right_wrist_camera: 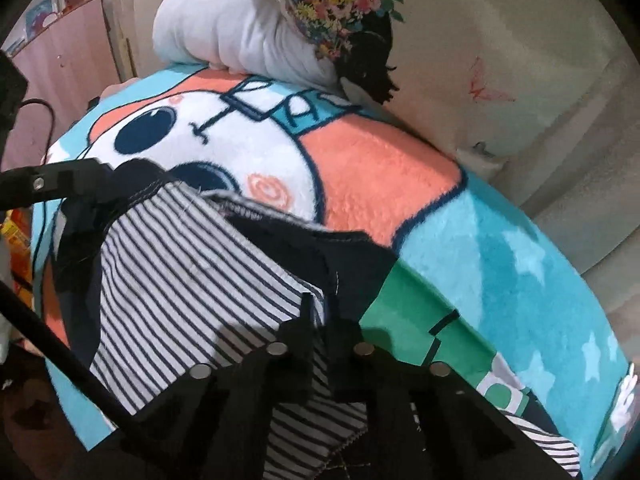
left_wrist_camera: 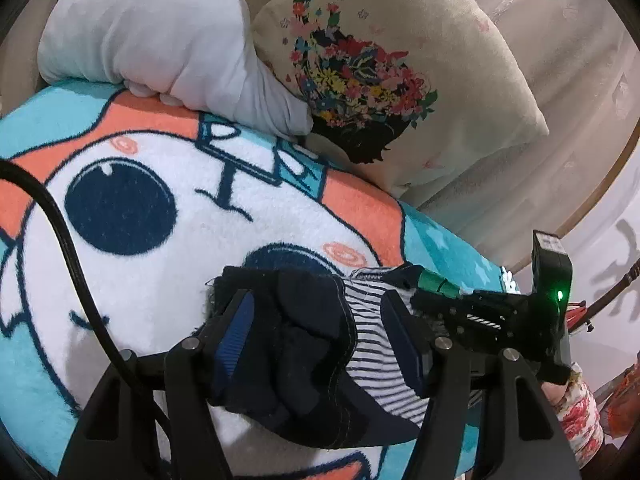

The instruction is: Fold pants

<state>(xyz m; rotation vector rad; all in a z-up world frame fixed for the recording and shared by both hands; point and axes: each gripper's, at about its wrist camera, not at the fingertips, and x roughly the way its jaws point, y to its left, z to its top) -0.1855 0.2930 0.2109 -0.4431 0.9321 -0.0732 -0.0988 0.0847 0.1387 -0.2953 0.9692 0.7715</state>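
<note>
The pants [left_wrist_camera: 308, 344] are dark navy with a white-and-navy striped lining, bunched on a cartoon fleece blanket [left_wrist_camera: 152, 264]. My left gripper [left_wrist_camera: 316, 328] is wide open, its blue-padded fingers [left_wrist_camera: 236, 332] straddling the bunched navy fabric without pinching it. In the right wrist view the striped lining [right_wrist_camera: 192, 264] spreads across the blanket [right_wrist_camera: 500, 264]. My right gripper [right_wrist_camera: 326, 312] is shut on the pants, its fingers pinched together on the edge where the stripes meet the navy cloth. The right gripper's body also shows in the left wrist view [left_wrist_camera: 500, 312], close beside the left one.
A grey plush pillow [left_wrist_camera: 160, 36] and a beige floral cushion [left_wrist_camera: 380, 72] lie at the far end of the blanket. A black cable [left_wrist_camera: 68, 248] crosses the left side. The blanket's edge [right_wrist_camera: 560, 400] drops off at the right. A pink cabinet [right_wrist_camera: 68, 68] stands at far left.
</note>
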